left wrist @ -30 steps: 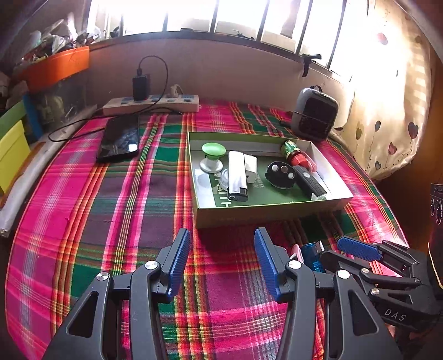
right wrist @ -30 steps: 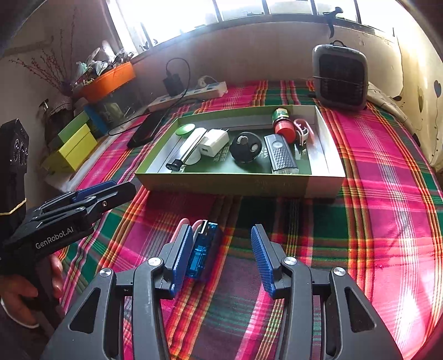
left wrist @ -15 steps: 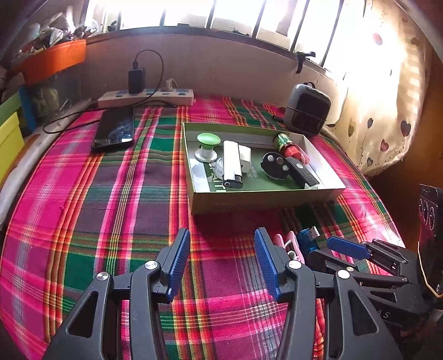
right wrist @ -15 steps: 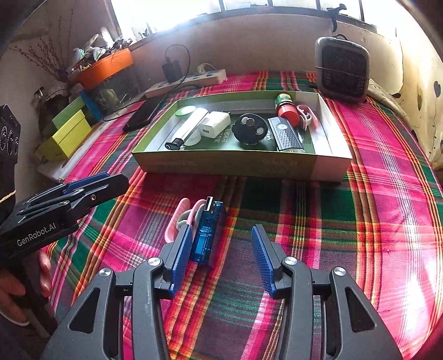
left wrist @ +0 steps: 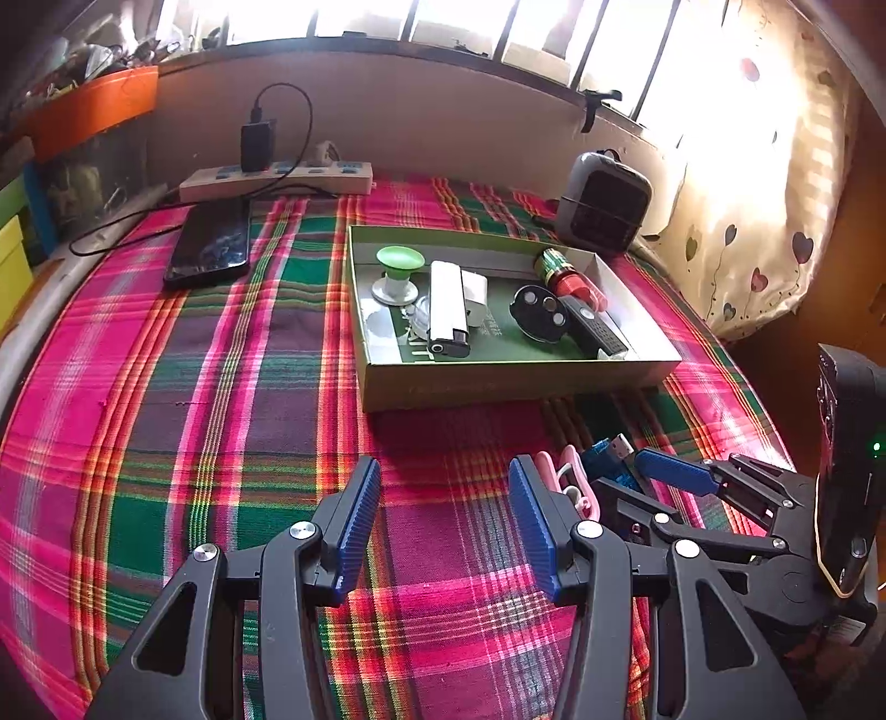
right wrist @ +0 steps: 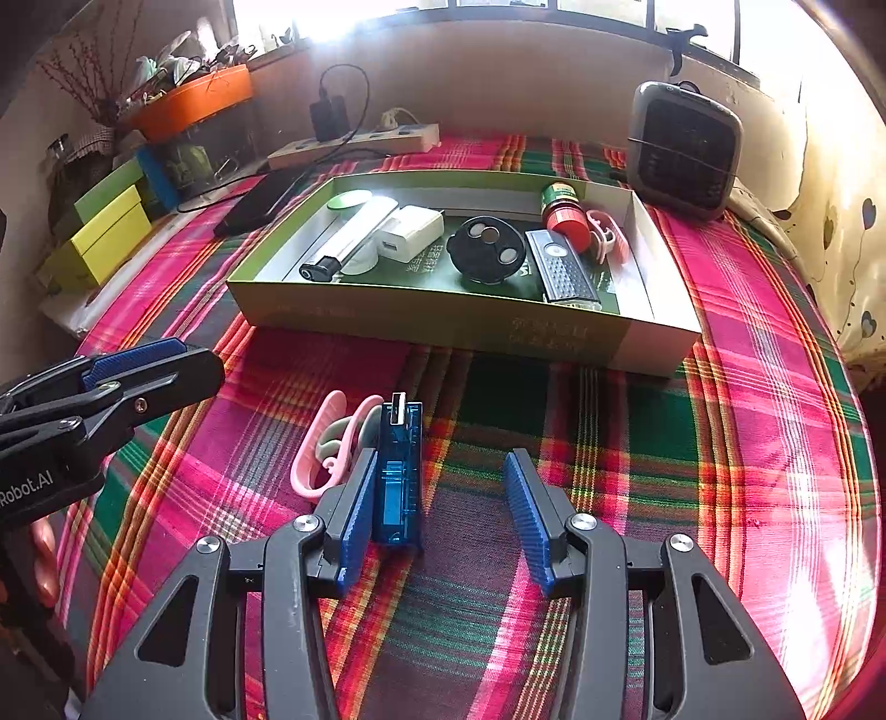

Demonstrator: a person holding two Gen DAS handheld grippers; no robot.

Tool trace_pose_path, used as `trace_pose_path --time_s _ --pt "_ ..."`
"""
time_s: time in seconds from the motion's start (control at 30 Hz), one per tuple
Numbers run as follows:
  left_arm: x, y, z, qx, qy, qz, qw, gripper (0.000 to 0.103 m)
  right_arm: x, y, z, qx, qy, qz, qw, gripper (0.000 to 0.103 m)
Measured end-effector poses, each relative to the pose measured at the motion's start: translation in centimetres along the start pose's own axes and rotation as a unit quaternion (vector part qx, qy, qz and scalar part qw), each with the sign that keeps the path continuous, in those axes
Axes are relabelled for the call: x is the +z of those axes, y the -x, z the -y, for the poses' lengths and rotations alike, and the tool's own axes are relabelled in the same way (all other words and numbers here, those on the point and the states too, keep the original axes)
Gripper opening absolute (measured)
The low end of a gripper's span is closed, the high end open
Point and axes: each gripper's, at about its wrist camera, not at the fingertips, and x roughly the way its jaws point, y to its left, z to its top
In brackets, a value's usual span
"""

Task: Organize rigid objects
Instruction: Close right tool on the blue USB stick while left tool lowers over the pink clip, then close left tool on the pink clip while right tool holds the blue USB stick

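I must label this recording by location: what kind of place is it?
Probably a room in a home: a plaid cloth covers the surface under a barred window, with a heart-print curtain and a charging phone.

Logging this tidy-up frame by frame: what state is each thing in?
Left gripper: open, empty.
Right gripper: open, blue USB device against its left finger.
Blue USB device: on the cloth, outside the box.
Pink clip: on the cloth beside it.
Green box: open, holding items.
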Motion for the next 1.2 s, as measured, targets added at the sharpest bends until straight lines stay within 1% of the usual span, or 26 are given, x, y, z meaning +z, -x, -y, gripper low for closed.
trace_pose_path --time_s 0.13,0.17,0.2,0.27,0.3,0.43,0.53,0.6,0.7,0.87,1.0,1.2 --pt "0.0 -0.4 0.4 -0.004 -0.001 -0.006 1.0000 0.048 -0.1 0.1 0.3 0.003 0.001 0.004 1.000 0.047" --pt "0.0 -0.5 0.6 -0.005 -0.002 -0.007 1.0000 0.048 -0.2 0.2 0.3 0.003 0.002 0.006 1.000 0.044" --pt "0.0 -0.5 0.8 -0.007 -0.003 -0.008 0.9999 0.048 -0.2 0.3 0.3 0.001 0.002 0.007 1.000 0.035" --pt "0.0 -0.7 1.2 -0.008 -0.006 -0.013 0.9999 0.048 -0.3 0.4 0.4 -0.001 0.004 0.010 1.000 0.026" --pt "-0.1 -0.8 1.3 -0.009 -0.006 -0.014 0.9998 0.048 -0.3 0.4 0.5 -0.001 0.004 0.010 1.000 0.023" --pt "-0.1 -1.2 2.2 -0.012 -0.009 -0.019 0.9997 0.048 -0.4 0.5 1.1 0.005 0.001 0.012 1.000 0.017" --pt "-0.1 -1.6 3.1 -0.017 -0.017 -0.025 0.9994 0.048 -0.4 0.6 1.9 -0.011 -0.004 0.016 1.000 0.016" --pt "-0.2 -2.0 3.7 -0.028 -0.021 -0.029 0.9990 0.048 -0.5 0.8 2.6 -0.012 -0.012 0.018 1.000 0.016" --pt "-0.4 -2.4 4.8 -0.028 -0.028 -0.034 0.9986 0.048 -0.6 1.0 3.5 -0.017 -0.021 0.021 0.999 0.016" --pt "-0.7 -3.3 5.9 -0.019 -0.036 -0.042 0.9983 0.048 -0.9 1.1 4.3 -0.012 -0.028 0.023 0.999 0.016" --pt "-0.8 -3.9 6.3 0.001 -0.044 -0.046 0.9980 0.048 -1.0 1.2 4.7 -0.008 -0.033 0.024 0.999 0.016" --pt "-0.9 -4.1 6.6 0.015 -0.049 -0.041 0.9978 0.048 -1.0 1.2 5.0 -0.002 -0.037 0.025 0.999 0.016"
